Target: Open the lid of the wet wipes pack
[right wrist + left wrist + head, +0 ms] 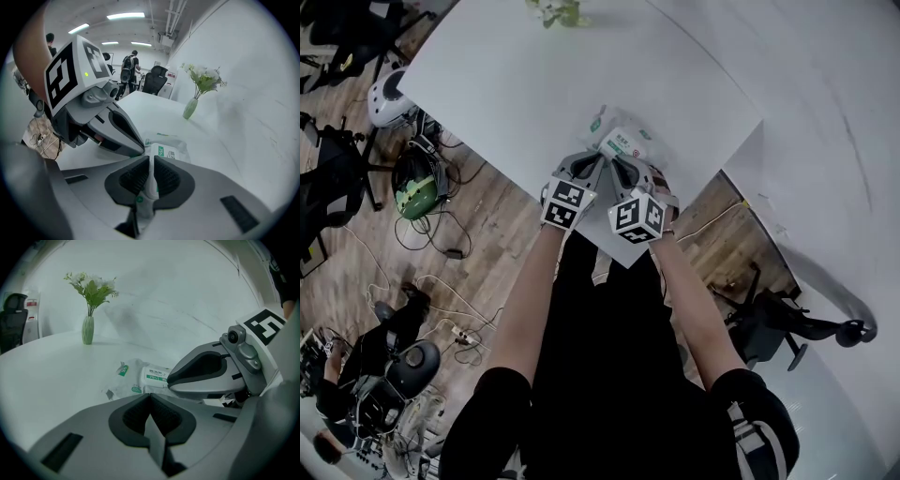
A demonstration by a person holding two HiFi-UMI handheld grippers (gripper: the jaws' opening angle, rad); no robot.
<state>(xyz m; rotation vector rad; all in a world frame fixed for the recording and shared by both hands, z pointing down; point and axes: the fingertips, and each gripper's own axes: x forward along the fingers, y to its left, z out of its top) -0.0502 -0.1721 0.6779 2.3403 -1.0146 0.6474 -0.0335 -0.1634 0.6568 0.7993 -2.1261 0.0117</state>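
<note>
The wet wipes pack, white with green print, lies near the front edge of the white table. My right gripper is shut on the near end of the pack, and white-and-green wrapper shows between its pads. Just left of it, my left gripper is shut with nothing between its jaws, and the pack lies a little ahead of it. In the head view both grippers, left and right, sit side by side at the pack's near side. The lid's state is hidden.
A green vase of white flowers stands at the far side of the table, also in the right gripper view. Office chairs and cables lie on the wooden floor to the left. The table's front edge is right below the grippers.
</note>
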